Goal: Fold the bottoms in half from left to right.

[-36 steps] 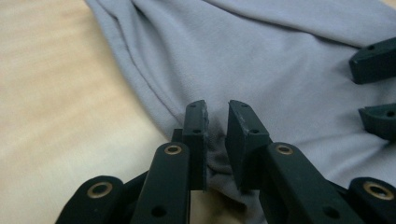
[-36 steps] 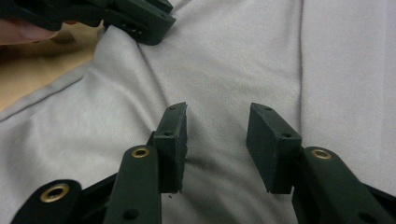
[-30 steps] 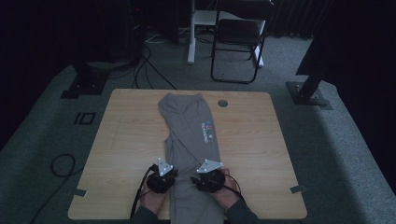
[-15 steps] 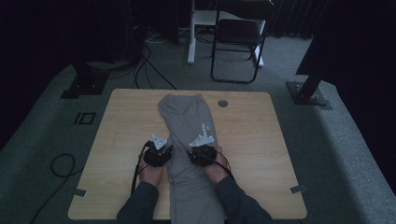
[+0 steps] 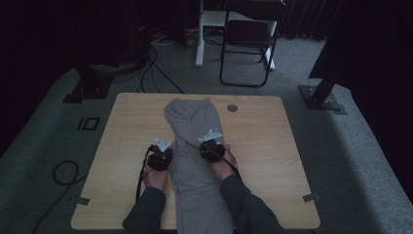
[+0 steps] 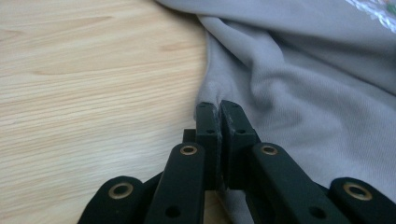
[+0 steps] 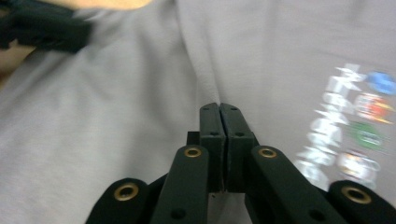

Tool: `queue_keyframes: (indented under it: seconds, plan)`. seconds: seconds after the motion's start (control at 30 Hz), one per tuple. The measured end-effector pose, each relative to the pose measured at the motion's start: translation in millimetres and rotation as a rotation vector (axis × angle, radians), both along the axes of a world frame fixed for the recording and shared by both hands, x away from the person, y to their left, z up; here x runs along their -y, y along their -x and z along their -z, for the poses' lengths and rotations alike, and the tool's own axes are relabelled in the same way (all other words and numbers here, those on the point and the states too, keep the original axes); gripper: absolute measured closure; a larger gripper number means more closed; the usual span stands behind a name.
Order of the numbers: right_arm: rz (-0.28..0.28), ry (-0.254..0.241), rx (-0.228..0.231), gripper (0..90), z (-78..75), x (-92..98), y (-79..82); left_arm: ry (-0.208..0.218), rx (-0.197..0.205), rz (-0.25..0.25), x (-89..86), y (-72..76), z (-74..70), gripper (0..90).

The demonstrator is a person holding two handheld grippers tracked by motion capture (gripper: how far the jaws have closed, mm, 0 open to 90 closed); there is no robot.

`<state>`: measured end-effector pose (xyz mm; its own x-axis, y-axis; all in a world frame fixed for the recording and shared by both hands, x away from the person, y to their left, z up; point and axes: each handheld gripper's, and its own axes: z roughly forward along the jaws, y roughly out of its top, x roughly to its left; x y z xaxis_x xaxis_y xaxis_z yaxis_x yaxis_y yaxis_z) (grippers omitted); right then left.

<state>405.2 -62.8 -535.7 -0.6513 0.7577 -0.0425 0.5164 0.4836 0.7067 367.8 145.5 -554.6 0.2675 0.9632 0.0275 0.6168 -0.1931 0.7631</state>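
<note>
Table (image 5: 122,146) first: light wood, w/ grey pants (image 5: 192,146) running down its middle, waist end at the far side, legs trailing off the near edge toward the person. Small printed logo (image 7: 359,135) sits on the cloth close to the R side. Now the claws: L gripper (image 6: 218,106) has just been closing and is pinched tight on the pants' left edge, right where cloth meets wood; a sliver of fabric sits between the pads. R gripper (image 7: 219,108) has just been closing too, jaws together on a raised crease of the grey cloth, so both look like they've got a hold. Reads as the grab step of a fold, prob. mid-length. Next move wants both hands lifting together, evenly, carrying the cloth over w/o dragging or slipping the pinch.
</note>
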Motion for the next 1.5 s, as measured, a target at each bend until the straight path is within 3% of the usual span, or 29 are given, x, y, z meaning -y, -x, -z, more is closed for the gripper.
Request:
queue_keyframes:
  seconds: [0.1,0.13,0.17,0.23,0.3,0.33,0.43,0.67,0.83,0.97,1.03,1.13,1.17,1.27,1.37,1.4,1.5]
  plan:
    - [0.033,-0.036,-0.003,89.3,-2.5,11.8,-3.3,-0.011,0.014,-0.030,-3.0,1.7,-0.3,87.3]
    - [0.064,-0.051,-0.001,89.2,-4.1,27.0,-6.5,-0.011,0.021,-0.037,-2.7,2.3,-0.1,87.2]
    - [0.064,-0.051,-0.001,89.2,-4.1,27.0,-6.5,-0.026,0.024,-0.039,-1.6,3.1,-0.4,87.2]
    - [0.095,-0.077,-0.006,89.2,-4.1,44.0,-10.4,-0.068,0.034,-0.036,2.5,4.6,-0.1,87.3]
    - [0.123,-0.101,-0.018,89.2,-2.7,60.7,-14.5,-0.083,0.035,-0.036,4.6,6.0,0.1,87.3]
    - [0.151,-0.111,-0.029,88.9,1.0,73.9,-17.9,-0.078,0.034,-0.040,4.2,6.3,0.2,87.3]
    - [0.187,-0.099,-0.050,87.3,9.3,83.7,-20.3,-0.055,0.031,-0.046,2.4,6.8,0.0,87.2]
    - [0.194,-0.139,-0.045,73.8,11.5,82.4,-19.2,-0.060,0.028,-0.043,2.9,6.5,0.2,86.6]
    - [0.128,-0.157,-0.010,60.6,-0.1,64.3,-23.7,-0.062,0.024,-0.044,3.3,6.1,0.4,86.5]
    - [0.074,-0.116,0.019,55.1,-3.2,39.1,-30.3,-0.068,0.022,-0.045,3.6,6.0,0.4,86.6]
    - [0.056,-0.050,0.048,51.8,-2.5,24.9,-34.2,-0.068,0.021,-0.046,3.8,5.8,0.5,86.6]
    - [0.039,0.027,0.044,51.5,2.2,7.8,-46.0,-0.072,0.016,-0.046,4.0,5.5,0.5,86.6]
    - [0.051,0.061,0.043,55.7,4.5,5.6,-54.0,-0.072,0.017,-0.047,4.2,5.5,0.6,86.7]
    - [0.083,0.066,0.028,62.9,5.1,9.9,-61.0,-0.071,0.017,-0.047,4.2,5.6,0.7,86.7]
    - [0.197,0.075,0.023,73.9,1.0,33.0,-71.5,-0.072,0.017,-0.047,4.3,5.7,0.7,86.7]
    - [0.197,0.075,0.023,73.9,1.0,33.0,-71.5,-0.073,0.017,-0.047,4.3,5.8,0.6,86.7]
    - [0.274,0.062,-0.002,75.9,0.4,51.8,-76.1,-0.069,0.016,-0.050,4.0,6.7,0.7,86.7]
